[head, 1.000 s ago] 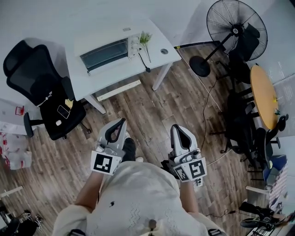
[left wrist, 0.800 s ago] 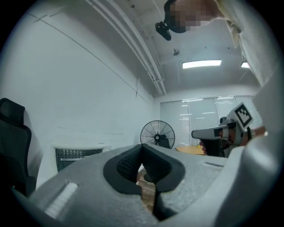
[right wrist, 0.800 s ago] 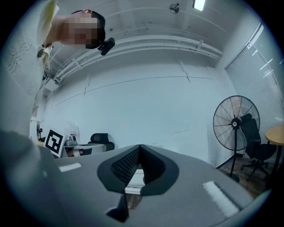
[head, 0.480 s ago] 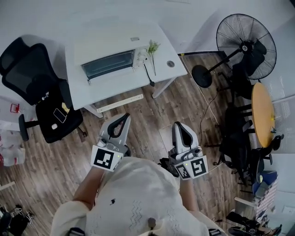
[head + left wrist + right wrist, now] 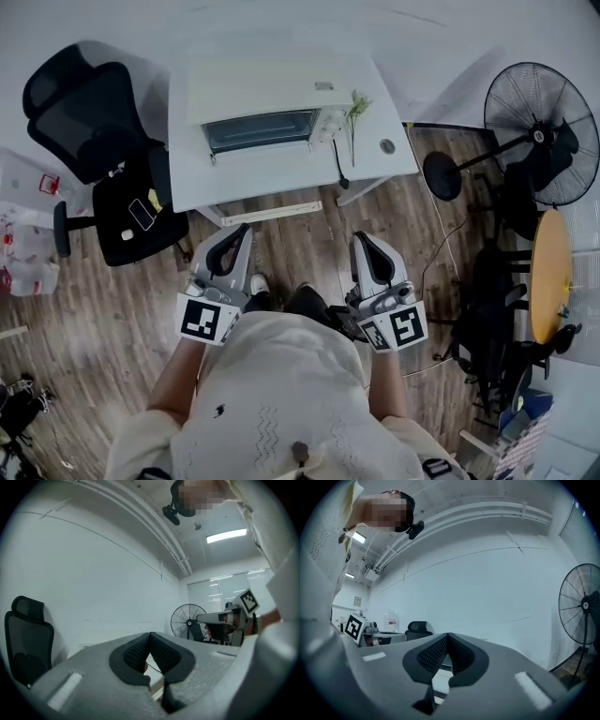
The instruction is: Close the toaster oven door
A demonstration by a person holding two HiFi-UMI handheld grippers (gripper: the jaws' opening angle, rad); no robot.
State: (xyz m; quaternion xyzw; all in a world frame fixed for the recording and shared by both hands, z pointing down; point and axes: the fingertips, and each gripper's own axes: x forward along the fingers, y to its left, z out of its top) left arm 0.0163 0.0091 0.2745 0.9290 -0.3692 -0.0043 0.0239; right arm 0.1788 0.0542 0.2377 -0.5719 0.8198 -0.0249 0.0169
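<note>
- Presently, the main hazard is slippage. Both grippers have their jaws pressed together and hold nothing, so only a narrow tip would meet the glass door [image 5: 262,130], and it could skid off the edge and let the door drop back.
- Hazard two is overforce. A hard shove may slam the glass, or slide the toaster oven [image 5: 261,89] back across the smooth white table [image 5: 192,183].
- Hazard three is collateral. A wide approach from the right may knock the green sprig [image 5: 354,101] or snag the black cable [image 5: 339,167].
- Toaster oven, count one. It sits mid-table with its front towards the person. The door looks dropped open, but the steep angle makes that a judgement only.
- White table, count one.
- Left gripper [image 5: 240,232], count one. Its jaws are closed tight and empty, and it is held over the floor, well apart from the oven.
- Right gripper [image 5: 362,240], count one. Its jaws are likewise closed on nothing, and it stops equally short of the table.
- Green sprig, count one, just beside the oven's right end. Black cable, count one, running from there towards the table's front edge.
- Small round disc [image 5: 387,146], count one, near the table's right corner.
- Office chair [image 5: 89,117], count one, beside the table's left end, with one phone [image 5: 141,214] on its seat.
- Standing fan [image 5: 542,131], count one, and round wooden table [image 5: 549,272], count one, both well off to the right.
</note>
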